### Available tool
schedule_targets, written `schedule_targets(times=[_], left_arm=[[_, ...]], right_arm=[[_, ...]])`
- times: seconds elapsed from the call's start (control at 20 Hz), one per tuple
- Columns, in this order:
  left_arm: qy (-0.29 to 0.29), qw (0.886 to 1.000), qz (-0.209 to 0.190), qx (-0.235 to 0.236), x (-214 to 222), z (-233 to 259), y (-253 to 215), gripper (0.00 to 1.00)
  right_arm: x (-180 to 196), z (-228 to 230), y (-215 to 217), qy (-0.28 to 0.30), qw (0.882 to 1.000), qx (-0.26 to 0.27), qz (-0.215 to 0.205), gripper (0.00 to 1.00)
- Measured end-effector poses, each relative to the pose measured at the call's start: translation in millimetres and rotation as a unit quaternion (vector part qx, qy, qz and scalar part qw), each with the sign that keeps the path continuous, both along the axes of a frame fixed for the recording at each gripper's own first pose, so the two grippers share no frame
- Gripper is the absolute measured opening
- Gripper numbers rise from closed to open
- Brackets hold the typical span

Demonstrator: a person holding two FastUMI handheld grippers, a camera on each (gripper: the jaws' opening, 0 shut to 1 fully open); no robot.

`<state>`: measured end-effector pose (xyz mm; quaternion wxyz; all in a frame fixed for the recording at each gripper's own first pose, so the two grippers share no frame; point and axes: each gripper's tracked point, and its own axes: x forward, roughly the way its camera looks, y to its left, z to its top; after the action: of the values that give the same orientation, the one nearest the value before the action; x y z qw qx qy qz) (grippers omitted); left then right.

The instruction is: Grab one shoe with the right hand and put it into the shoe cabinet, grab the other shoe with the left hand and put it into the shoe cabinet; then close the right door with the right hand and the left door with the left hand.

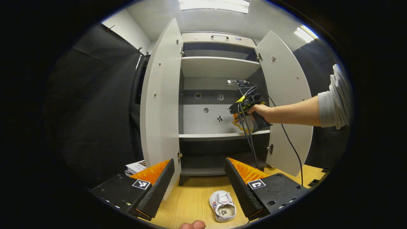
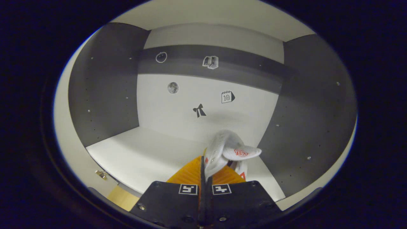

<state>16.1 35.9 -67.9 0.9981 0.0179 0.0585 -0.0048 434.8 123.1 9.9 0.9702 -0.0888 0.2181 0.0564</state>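
Right gripper (image 2: 205, 168): its jaws were clamped on the first shoe (image 2: 224, 152), pinching the thin upper edge, with the shoe hanging forward and tilted over the middle shelf (image 2: 143, 156) of the shoe cabinet (image 1: 219, 66).
Left gripper (image 1: 199, 178): its jaws stood wide apart and held nothing, poised above the counter (image 1: 190, 197).
Second shoe (image 1: 222, 206): it lay on the counter just in front of the cabinet, sole down, between the open jaws and nearer the right one.
Doors: the left door (image 1: 160, 95) and right door (image 1: 286, 95) both stood fully open.
Risk of slipping: the grip looked shallow, on soft material only, so the shoe could have twisted or dropped early.
Risk on release: the shoe hung near the shelf's right wall (image 2: 305, 105) and could have landed on its side or too close to the front edge, which would later block the door.
Risk from the cable: the black cable (image 1: 291, 143) trailing from the right gripper hung across the cabinet opening and could have snagged on the right door or its hinge.
Risk for the next grasp: the second shoe sat off-centre, so closing there might have nudged it rather than caught it.
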Motion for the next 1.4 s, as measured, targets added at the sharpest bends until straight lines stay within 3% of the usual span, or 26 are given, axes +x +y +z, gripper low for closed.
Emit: schedule_targets(times=[0.6, 0.7, 0.75, 0.8, 0.85, 0.9, 0.95, 1.0, 1.05, 1.1, 1.35, 1.4], left_arm=[[0.008, 1.000, 0.001, -0.001, 7, -8, 6, 0.95], [0.009, 1.000, 0.001, -0.003, 6, -9, 5, 0.95], [0.009, 1.000, 0.001, -0.006, 5, -9, 5, 0.95], [0.010, 1.000, 0.001, -0.008, 4, -10, 4, 0.95], [0.010, 1.000, 0.001, -0.007, 3, -11, 5, 0.95], [0.010, 1.000, 0.001, -0.006, 3, -11, 5, 0.95], [0.009, 1.000, 0.000, -0.004, 3, -12, 5, 0.95], [0.008, 1.000, 0.000, -0.003, 4, -11, 5, 0.95], [0.007, 1.000, 0.000, -0.003, 4, -12, 4, 0.95], [0.007, 1.000, -0.002, -0.004, 5, -13, 3, 0.95], [0.012, 1.000, -0.010, -0.011, 12, -21, -5, 0.95], [0.013, 1.000, -0.011, -0.012, 11, -23, -7, 0.95]], right_arm=[[24, -34, 9, 0.112, 0.993, -0.028, -0.009, 0.01], [25, -35, 7, 0.113, 0.993, -0.041, -0.014, 0.05], [24, -34, 6, 0.111, 0.993, -0.041, -0.020, 0.15], [22, -30, 6, 0.105, 0.994, -0.033, -0.022, 0.12], [16, -27, 8, 0.101, 0.994, -0.023, -0.021, 0.20], [11, -20, 11, 0.093, 0.995, -0.016, -0.014, 0.24], [3, -10, 9, 0.078, 0.997, -0.020, -0.010, 0.41], [-6, 0, 4, 0.058, 0.998, -0.026, -0.009, 0.46], [-18, 12, 3, 0.034, 0.999, -0.028, -0.003, 0.48], [-33, 22, 0, 0.007, 1.000, -0.027, -0.001, 0.41], [-134, 50, -5, -0.092, 0.995, 0.006, 0.033, 0.47], [-155, 48, -7, -0.103, 0.994, 0.015, 0.037, 0.53]])
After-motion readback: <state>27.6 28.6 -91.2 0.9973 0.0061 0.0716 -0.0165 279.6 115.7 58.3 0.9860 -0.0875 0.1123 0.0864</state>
